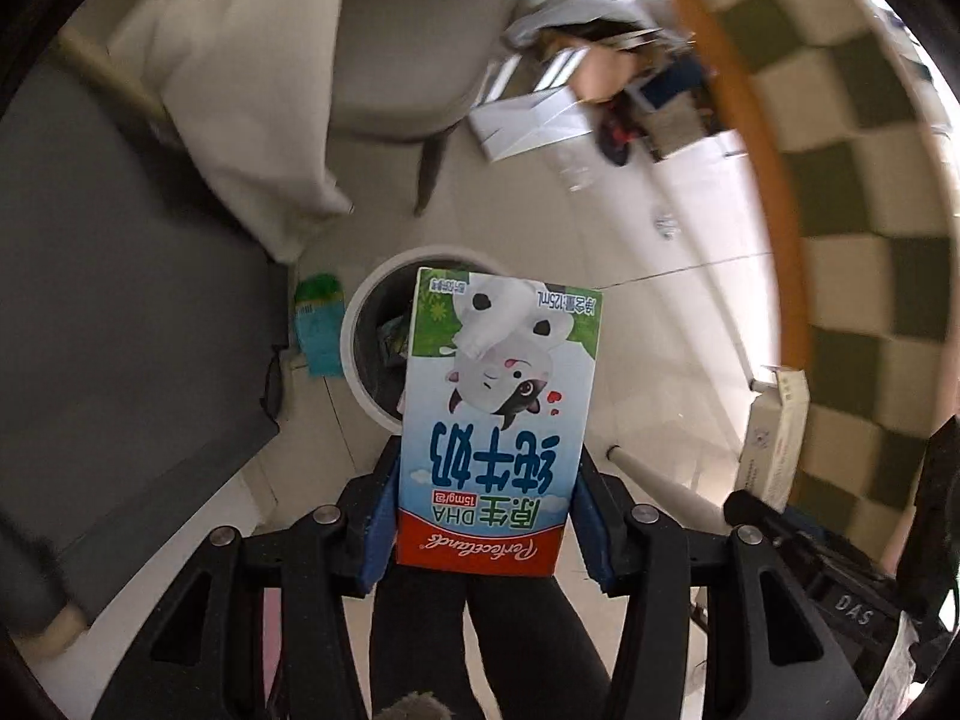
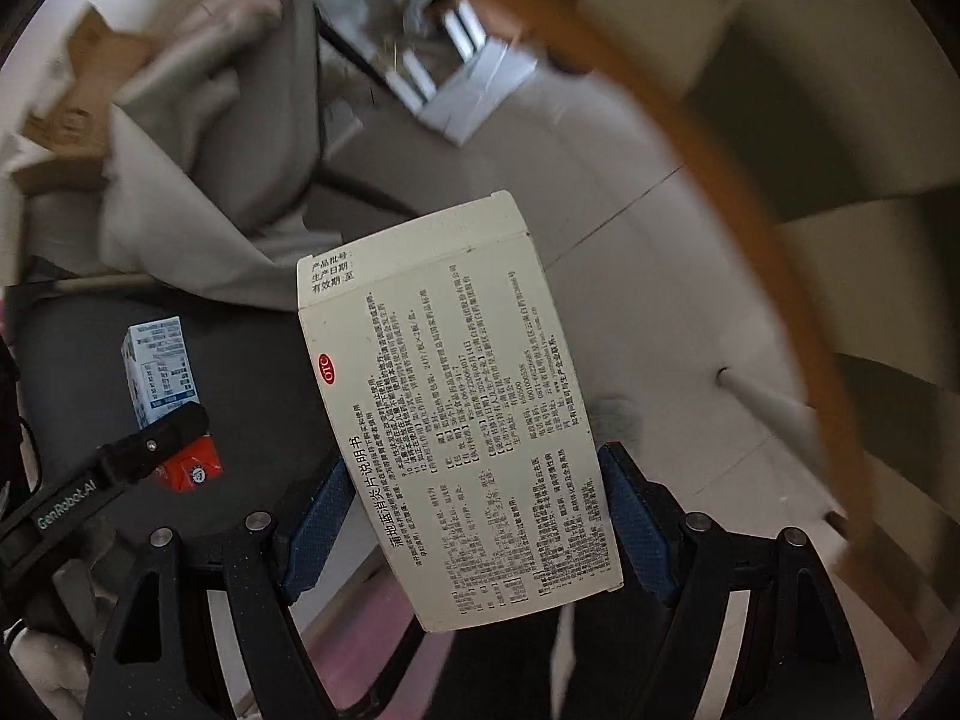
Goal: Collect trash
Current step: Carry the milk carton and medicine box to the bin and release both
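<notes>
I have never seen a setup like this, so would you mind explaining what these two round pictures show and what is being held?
No robot arm is here: a person carries a two-finger gripper in each hand, with a fisheye camera on each looking forward along its fingers, hence the round pictures.

The left wrist view shows the left gripper shut on a small blue-and-white milk carton with a cartoon cow. Beyond it on the pale tiled floor stands a round white-rimmed trash bin.

The right wrist view shows the right gripper shut on a flat white medicine box covered in small print. The carton and the other gripper also appear at its left edge.
</notes>
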The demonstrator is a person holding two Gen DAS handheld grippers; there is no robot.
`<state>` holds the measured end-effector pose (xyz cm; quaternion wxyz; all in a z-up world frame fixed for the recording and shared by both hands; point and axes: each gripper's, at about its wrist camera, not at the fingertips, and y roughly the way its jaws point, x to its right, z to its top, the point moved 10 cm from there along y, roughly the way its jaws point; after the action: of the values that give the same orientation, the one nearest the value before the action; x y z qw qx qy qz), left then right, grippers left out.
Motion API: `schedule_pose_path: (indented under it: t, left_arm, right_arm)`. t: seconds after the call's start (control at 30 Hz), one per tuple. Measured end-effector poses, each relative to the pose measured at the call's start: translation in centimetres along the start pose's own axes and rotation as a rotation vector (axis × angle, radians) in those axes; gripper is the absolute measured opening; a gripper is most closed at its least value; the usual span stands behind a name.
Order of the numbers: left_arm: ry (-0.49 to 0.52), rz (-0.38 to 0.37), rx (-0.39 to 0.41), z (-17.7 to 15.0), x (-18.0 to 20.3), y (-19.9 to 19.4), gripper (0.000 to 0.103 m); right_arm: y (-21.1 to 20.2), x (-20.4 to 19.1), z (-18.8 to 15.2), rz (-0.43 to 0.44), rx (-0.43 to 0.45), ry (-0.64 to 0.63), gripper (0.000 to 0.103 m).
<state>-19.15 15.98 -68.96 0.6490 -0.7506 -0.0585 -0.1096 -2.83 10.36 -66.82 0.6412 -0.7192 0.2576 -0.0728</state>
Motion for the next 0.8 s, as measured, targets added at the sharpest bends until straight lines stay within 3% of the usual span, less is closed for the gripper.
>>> schedule_pose_path:
  t: [0.07,0.1,0.13,0.2,0.33,0.4,0.43,0.57,0.8]
  left_arm:
    - [-0.018,0.004,-0.017,0.8,-1.4,3.2,0.062]
    - [-0.023,0.010,-0.018,1.3,-2.1,4.9,0.077]
    - [-0.029,0.017,-0.017,1.7,-2.9,6.5,0.085]
    - [-0.046,0.030,-0.018,2.5,-4.3,10.0,0.089]
    - [-0.068,0.091,0.023,3.2,-6.6,13.1,0.093]
    - [-0.072,0.136,0.046,3.2,-7.7,13.5,0.093]
    - [-0.075,0.154,0.045,3.0,-8.2,13.7,0.093]
    - [-0.096,0.191,0.045,2.2,-9.3,13.4,0.103]
    - [-0.083,0.246,0.087,0.5,-8.2,7.6,0.103]
  right_arm:
    - [4.4,-0.1,0.9,0.007,-0.020,0.002,0.082]
    - [6.5,-0.1,1.4,0.016,-0.028,0.003,0.082]
    - [8.5,0.0,1.9,0.022,-0.034,0.004,0.082]
    - [12.3,0.1,2.8,0.045,-0.051,0.008,0.083]
    - [18.4,0.0,3.8,0.100,-0.096,0.005,0.085]
    - [19.9,0.1,4.1,0.095,-0.088,-0.003,0.103]
    - [20.6,0.0,4.6,0.099,-0.076,-0.008,0.103]
    - [20.7,-0.2,4.8,0.057,-0.059,-0.065,0.103]
    - [15.2,-0.4,4.7,-0.125,0.010,-0.208,0.103]
